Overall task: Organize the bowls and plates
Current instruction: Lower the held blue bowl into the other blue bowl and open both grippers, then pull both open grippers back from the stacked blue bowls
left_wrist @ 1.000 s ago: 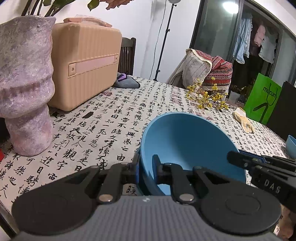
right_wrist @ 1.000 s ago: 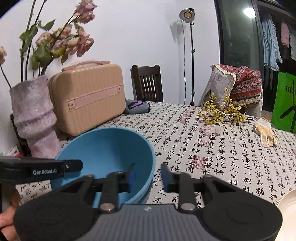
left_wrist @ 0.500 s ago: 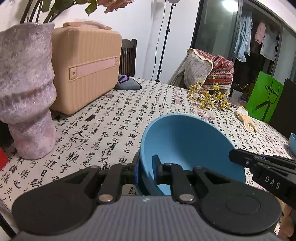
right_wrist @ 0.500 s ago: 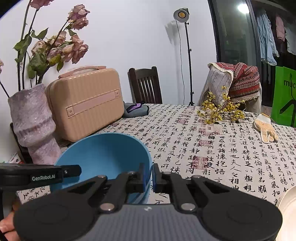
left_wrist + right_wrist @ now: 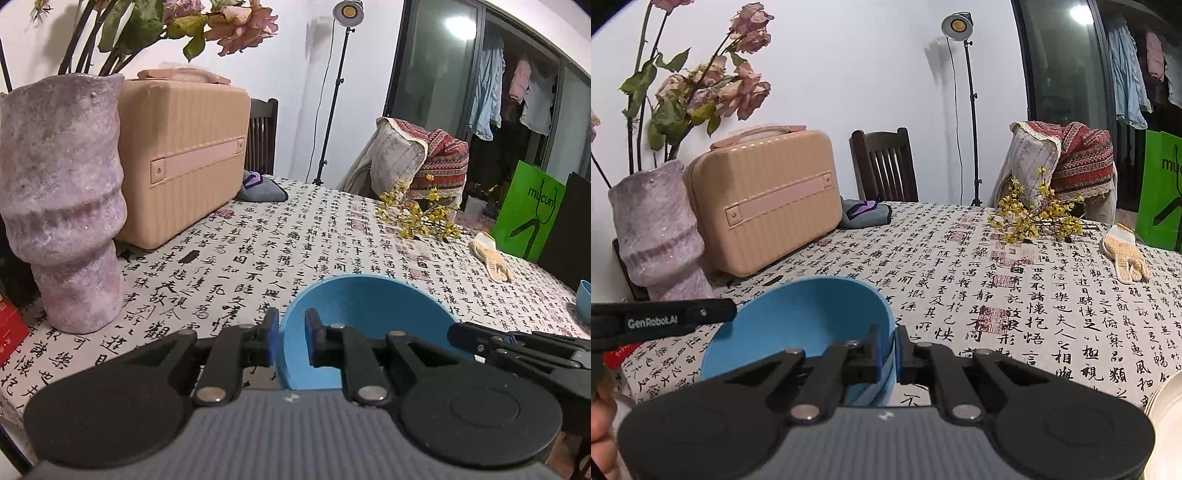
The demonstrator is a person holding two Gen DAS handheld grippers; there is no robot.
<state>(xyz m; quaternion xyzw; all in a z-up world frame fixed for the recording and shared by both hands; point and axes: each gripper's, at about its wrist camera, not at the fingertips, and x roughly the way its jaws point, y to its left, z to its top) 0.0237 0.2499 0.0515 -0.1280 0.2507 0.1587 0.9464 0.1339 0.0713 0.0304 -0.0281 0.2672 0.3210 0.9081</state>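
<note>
A blue bowl (image 5: 369,314) (image 5: 798,325) is held over the near edge of the table between both grippers. My left gripper (image 5: 291,339) is shut on its left rim, one finger inside and one outside. My right gripper (image 5: 888,354) is shut on its right rim in the same way. Each gripper shows in the other's view: the right one (image 5: 517,350) at the bowl's far side, the left one (image 5: 665,321) over the bowl's left edge. A second blue rim seems to sit under the bowl; I cannot tell if it is another bowl.
A purple vase (image 5: 62,206) and a beige case (image 5: 184,166) stand at the left. Yellow flowers (image 5: 1034,221) and a glove (image 5: 1123,254) lie further back. A small blue bowl (image 5: 584,302) and a white plate (image 5: 1167,424) sit at the right edge. A hand (image 5: 602,424) holds the left gripper.
My right gripper was open beside the bowl's rim a second ago and has shut on it. The left view has tilted up, so the bowl sits lower in it.
</note>
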